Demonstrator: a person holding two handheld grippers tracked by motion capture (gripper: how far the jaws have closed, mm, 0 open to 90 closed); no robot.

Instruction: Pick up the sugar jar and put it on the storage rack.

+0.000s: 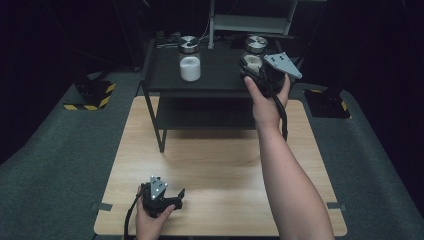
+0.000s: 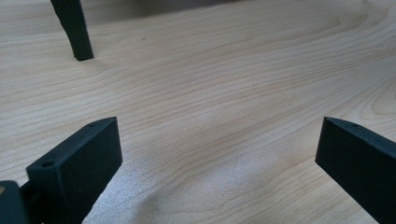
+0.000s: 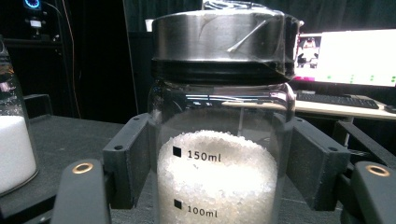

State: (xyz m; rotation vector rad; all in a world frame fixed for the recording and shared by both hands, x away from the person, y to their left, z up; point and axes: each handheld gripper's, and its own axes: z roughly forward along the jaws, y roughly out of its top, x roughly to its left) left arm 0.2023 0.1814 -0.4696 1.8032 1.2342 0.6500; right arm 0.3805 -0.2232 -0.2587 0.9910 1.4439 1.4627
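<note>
Jar, "150ml" and "100ml" marks

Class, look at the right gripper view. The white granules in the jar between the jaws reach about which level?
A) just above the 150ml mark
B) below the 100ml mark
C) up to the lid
A: in the jar, the granules top out slightly above the printed 150ml mark.

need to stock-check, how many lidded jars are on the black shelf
2. A clear glass jar with a steel lid holding white powder stands at the shelf's left; a second glass jar of white granules stands at its right, between the right tongs.
</note>
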